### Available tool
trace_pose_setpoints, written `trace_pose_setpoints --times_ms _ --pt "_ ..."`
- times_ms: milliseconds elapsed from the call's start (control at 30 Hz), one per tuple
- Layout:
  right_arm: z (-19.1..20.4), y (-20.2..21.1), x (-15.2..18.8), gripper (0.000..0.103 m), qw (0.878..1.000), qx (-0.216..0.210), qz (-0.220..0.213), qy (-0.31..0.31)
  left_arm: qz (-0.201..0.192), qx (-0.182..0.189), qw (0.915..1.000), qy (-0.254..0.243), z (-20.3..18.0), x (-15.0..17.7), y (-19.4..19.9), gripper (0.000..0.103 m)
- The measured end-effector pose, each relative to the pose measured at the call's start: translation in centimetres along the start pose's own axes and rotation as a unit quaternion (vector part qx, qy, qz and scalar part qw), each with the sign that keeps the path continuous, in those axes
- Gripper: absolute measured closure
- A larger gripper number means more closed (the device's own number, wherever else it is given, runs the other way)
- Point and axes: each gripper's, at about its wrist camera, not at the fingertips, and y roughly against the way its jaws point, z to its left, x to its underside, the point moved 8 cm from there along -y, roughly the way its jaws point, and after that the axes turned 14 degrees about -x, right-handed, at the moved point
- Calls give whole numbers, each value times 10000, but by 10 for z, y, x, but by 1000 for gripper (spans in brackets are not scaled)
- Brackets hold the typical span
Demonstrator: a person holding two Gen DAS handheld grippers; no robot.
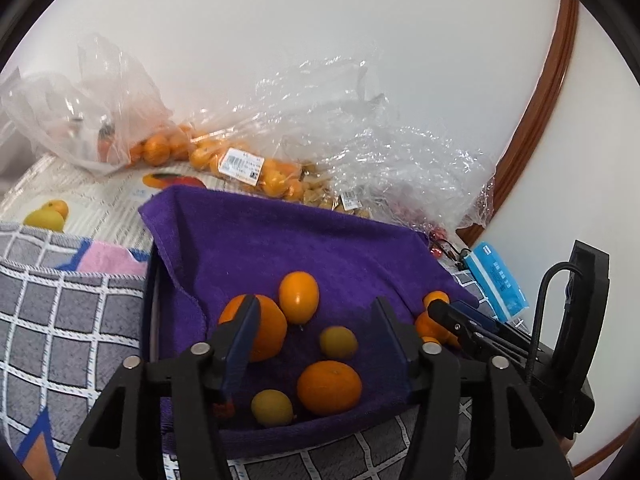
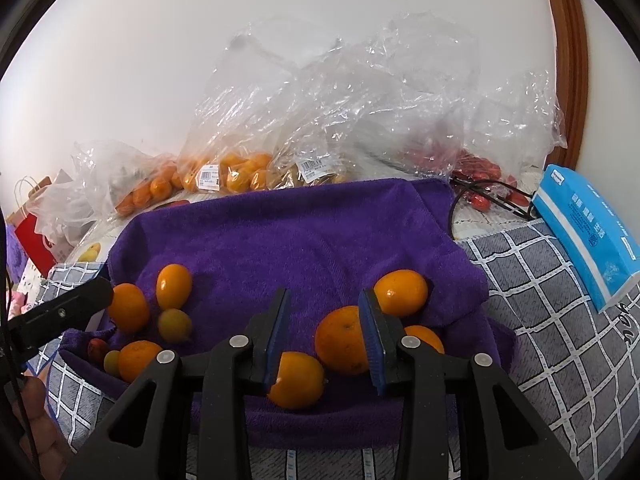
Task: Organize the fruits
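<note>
1. Lying on a purple towel [image 2: 280,232]: two little heaps of fruit, one toward each end.
2. Sitting in the heap in the right wrist view: a round orange [image 2: 340,340], a front orange [image 2: 296,380] and a back orange [image 2: 400,292], all close together.
3. Hanging just over that heap: the right claw [image 2: 323,294], standing open. The round orange is showing in the gap and the front orange is sitting by the left finger. Not squeezing either one.
4. Sitting in the other heap, in the left wrist view: a big orange [image 1: 272,328], an egg-shaped orange [image 1: 299,296], a flat orange [image 1: 329,387] and two small yellow-green fruits [image 1: 338,342], one just beside the flat orange and one above it.
5. Hanging over this heap: the left claw [image 1: 316,304], gaping wide and holding nothing, with the big orange peeking out from behind its left finger.
6. Spreading out under and around the towel: a grey checked cloth [image 1: 60,320].
7. Piling up behind the towel, against a white wall: clear plastic bags [image 2: 340,92], some holding bagged oranges [image 1: 240,160] and one holding small red fruits [image 2: 480,172].
8. Leaning on the checked cloth to the right of the towel: a blue tissue pack [image 2: 584,232].
9. Showing in the bottom left corner of the right wrist view: part of a person's hand [image 2: 36,420].
</note>
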Motion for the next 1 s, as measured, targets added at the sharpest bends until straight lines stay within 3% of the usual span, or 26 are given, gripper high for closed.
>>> trace_pose_setpoints --times_ms 100,200,333,433,533,667,767,900,1000 --pt "2 3 -1 53 10000 -30 -16 11 -83 -216 9997 -39 2 -4 5 46" --pt "8 5 -6 48 9998 -177 -23 54 -223 -666 9973 -226 4 -13 16 46" --pt "15 19 -14 47 9997 -119 174 -141 -12 -678 9972 -306 3 -17 42 45" --pt "21 43 -18 44 9994 117 166 -273 107 -831 9958 -365 5 -10 58 43" --pt "33 75 -17 40 9992 47 -13 -394 225 -888 9950 -396 6 1 82 39" --pt "53 121 -6 33 9991 420 -63 -94 57 -1187 9923 -350 10 9 118 35" --pt "64 149 6 30 9991 402 -75 -57 -62 -1196 9924 -284 9 15 141 24" --pt "70 182 18 12 9986 471 -195 -163 -124 -1268 9908 -460 0 26 169 20" --pt "78 202 22 4 9985 474 -289 -25 -241 -1363 9885 -601 -8 32 187 17"
